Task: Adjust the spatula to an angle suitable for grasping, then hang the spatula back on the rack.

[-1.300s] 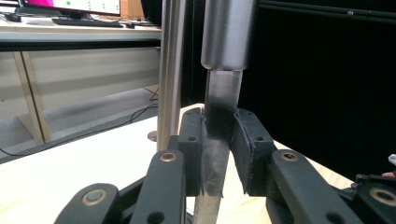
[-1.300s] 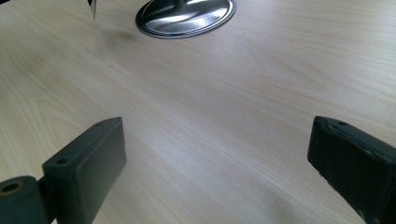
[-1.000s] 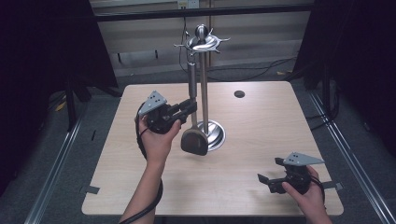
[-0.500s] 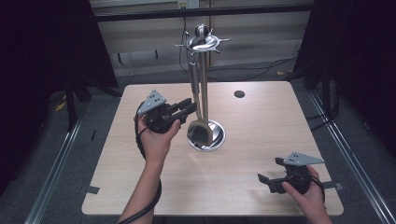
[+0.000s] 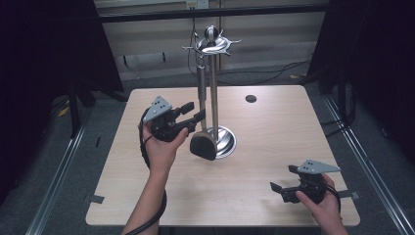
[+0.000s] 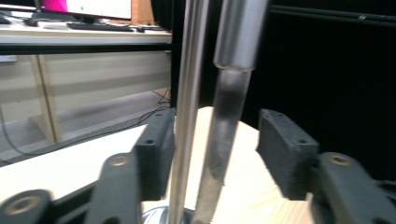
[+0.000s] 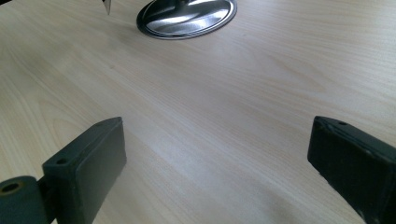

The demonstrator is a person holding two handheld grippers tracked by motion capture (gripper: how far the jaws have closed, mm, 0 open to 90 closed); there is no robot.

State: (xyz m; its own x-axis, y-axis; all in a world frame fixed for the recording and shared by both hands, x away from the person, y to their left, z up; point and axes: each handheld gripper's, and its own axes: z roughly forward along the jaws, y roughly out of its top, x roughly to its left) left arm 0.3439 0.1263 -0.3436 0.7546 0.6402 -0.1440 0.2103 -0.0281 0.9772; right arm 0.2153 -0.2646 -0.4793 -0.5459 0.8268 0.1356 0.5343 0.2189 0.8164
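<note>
High view: left gripper (image 5: 195, 111), its jaws just opened, stands around the hanging utensil (image 5: 202, 117) without pressing; right gripper (image 5: 280, 188) rests open on the table (image 5: 274, 127).

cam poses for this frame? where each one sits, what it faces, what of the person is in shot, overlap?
High view: above the person's side, looking forward and down on the table; both forearms, left gripper, right gripper.
Left gripper view: on the left gripper, facing the stand pole and hanging utensil between its open jaws, which have just been opening.
Right gripper view: low over the tabletop, facing the stand base; open jaws.
Shared: stand and table.
</note>
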